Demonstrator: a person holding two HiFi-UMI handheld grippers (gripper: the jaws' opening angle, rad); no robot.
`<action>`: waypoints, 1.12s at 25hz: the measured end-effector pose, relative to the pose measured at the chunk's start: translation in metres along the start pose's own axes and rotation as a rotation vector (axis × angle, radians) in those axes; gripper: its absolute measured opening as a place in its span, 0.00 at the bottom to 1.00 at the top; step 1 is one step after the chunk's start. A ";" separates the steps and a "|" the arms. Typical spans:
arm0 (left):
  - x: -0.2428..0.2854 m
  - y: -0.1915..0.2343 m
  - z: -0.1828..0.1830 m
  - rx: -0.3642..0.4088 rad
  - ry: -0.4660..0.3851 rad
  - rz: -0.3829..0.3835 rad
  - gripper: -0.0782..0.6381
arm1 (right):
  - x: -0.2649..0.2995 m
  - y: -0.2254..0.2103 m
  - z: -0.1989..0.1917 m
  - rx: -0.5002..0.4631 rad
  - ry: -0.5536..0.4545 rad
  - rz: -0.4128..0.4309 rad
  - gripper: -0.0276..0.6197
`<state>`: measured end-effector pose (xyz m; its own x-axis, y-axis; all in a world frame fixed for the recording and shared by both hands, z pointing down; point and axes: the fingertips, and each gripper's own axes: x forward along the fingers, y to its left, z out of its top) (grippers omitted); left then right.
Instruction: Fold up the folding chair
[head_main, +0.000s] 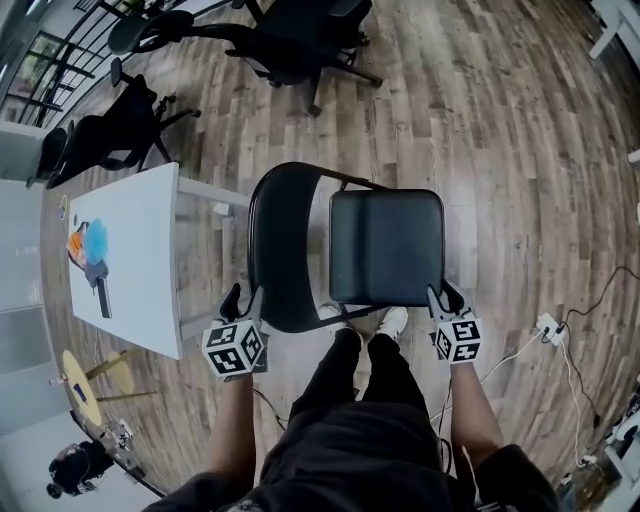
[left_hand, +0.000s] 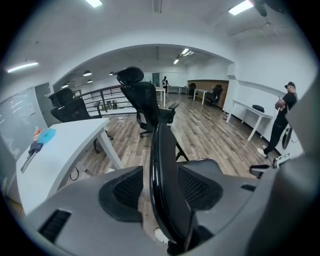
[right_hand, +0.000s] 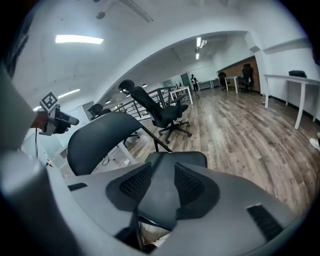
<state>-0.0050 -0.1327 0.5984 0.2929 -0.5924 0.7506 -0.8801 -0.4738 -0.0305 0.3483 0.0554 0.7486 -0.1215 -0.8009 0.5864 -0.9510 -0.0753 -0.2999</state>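
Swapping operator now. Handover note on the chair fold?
Left gripper: open, backrest edge between its jaws, gap showing on one side.
Right gripper: seat corner between its jaws; can't tell if it grips.
Folding chair stands unfolded, seat flat, beside the white table.
Done: both grippers placed at the chair. Left: clamp, swing seat up to backrest.

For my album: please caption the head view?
Left tool at the backrest of an open folding chair, right tool at its seat.

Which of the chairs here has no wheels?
The black folding chair closest to the person; the office chairs farther off stand on wheeled star bases.
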 end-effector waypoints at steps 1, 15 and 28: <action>0.004 0.003 -0.003 -0.003 0.019 -0.001 0.41 | 0.008 -0.004 -0.010 0.020 0.026 0.015 0.26; 0.070 -0.012 -0.071 -0.021 0.200 -0.126 0.54 | 0.094 -0.101 -0.182 0.438 0.267 0.075 0.64; 0.104 -0.026 -0.082 0.021 0.222 -0.165 0.54 | 0.150 -0.131 -0.245 0.545 0.379 0.194 0.66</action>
<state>0.0182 -0.1284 0.7309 0.3403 -0.3499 0.8728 -0.8188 -0.5666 0.0921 0.3850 0.0907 1.0603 -0.4608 -0.5745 0.6764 -0.6351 -0.3188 -0.7035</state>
